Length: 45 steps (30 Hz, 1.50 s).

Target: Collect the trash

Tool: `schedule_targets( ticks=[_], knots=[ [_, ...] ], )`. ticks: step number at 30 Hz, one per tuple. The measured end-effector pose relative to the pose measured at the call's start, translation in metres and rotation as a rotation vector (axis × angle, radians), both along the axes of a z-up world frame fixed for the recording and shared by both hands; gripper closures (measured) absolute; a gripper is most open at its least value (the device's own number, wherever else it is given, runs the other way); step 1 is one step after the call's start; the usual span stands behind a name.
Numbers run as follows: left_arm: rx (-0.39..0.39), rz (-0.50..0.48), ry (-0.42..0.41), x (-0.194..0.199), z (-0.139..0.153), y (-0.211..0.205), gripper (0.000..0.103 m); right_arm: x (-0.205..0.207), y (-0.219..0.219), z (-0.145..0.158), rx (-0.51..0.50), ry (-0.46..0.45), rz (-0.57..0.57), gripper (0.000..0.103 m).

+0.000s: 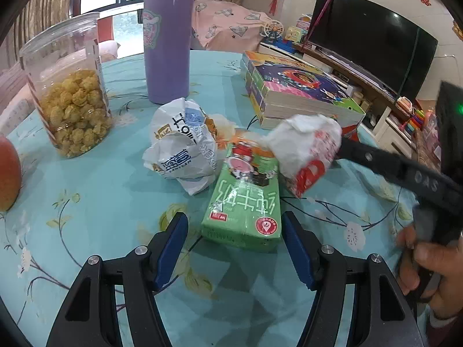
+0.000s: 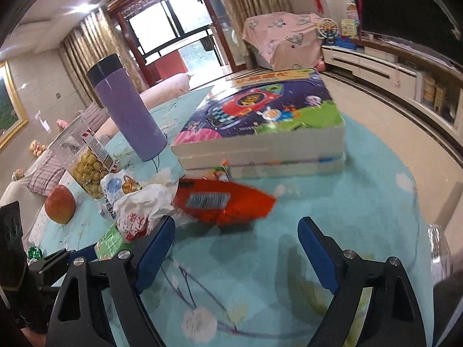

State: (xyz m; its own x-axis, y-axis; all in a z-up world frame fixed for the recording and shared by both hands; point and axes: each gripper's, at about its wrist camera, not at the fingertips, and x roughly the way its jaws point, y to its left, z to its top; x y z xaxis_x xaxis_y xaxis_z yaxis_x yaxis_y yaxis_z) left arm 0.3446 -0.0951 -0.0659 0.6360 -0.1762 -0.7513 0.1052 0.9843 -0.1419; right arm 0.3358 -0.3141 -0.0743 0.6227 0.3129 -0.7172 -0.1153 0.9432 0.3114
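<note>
A green milk carton lies on the turquoise tablecloth. Its near end sits between the fingertips of my left gripper, which is open, with a gap to the left pad. A crumpled white wrapper with blue print lies to its left, and a white bag with red print to its right. My right gripper is open just short of an orange-red snack wrapper. The white bag is outside its left finger. The carton shows at lower left.
A purple bottle, a clear jar of yellow snacks and a red fruit stand to the left. A stack of books is right behind the orange wrapper. A hand holds the right gripper.
</note>
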Motion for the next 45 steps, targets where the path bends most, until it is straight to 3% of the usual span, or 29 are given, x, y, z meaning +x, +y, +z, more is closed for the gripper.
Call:
schedule_targets(
  ticks=[3, 5, 6, 7, 12, 19, 25, 35, 45],
  knots=[
    [0.008, -0.01, 0.001, 0.003, -0.002, -0.003, 0.038, 0.011, 0.005, 0.0, -0.003, -0.007, 0.016, 0.017],
    [0.006, -0.013, -0.003, 0.006, -0.002, -0.004, 0.042, 0.017, 0.009, -0.003, -0.01, -0.003, 0.026, 0.03],
    [0.004, -0.016, -0.003, 0.006, -0.002, -0.005, 0.05, 0.018, 0.011, -0.004, -0.013, 0.002, 0.027, 0.035],
    [0.003, -0.02, 0.003, 0.007, -0.003, -0.006, 0.052, 0.02, 0.012, -0.006, -0.015, 0.013, 0.029, 0.046],
    [0.035, -0.02, -0.015, 0.003, -0.001, -0.01, 0.053, 0.013, 0.007, -0.004, -0.012, 0.003, 0.021, 0.064],
    [0.036, -0.032, -0.022, -0.027, 0.002, -0.018, 0.053, -0.028, -0.016, 0.0, 0.042, 0.01, -0.036, 0.066],
    [-0.01, -0.063, -0.029, -0.068, 0.011, -0.023, 0.053, -0.082, -0.038, 0.009, 0.098, 0.01, -0.079, 0.066],
    [-0.044, -0.155, -0.057, -0.123, 0.03, -0.046, 0.053, -0.153, -0.052, 0.03, 0.117, -0.01, -0.119, 0.066],
    [-0.049, -0.248, -0.061, -0.153, 0.038, -0.075, 0.053, -0.202, -0.072, 0.045, 0.113, -0.032, -0.179, 0.066]
  ],
)
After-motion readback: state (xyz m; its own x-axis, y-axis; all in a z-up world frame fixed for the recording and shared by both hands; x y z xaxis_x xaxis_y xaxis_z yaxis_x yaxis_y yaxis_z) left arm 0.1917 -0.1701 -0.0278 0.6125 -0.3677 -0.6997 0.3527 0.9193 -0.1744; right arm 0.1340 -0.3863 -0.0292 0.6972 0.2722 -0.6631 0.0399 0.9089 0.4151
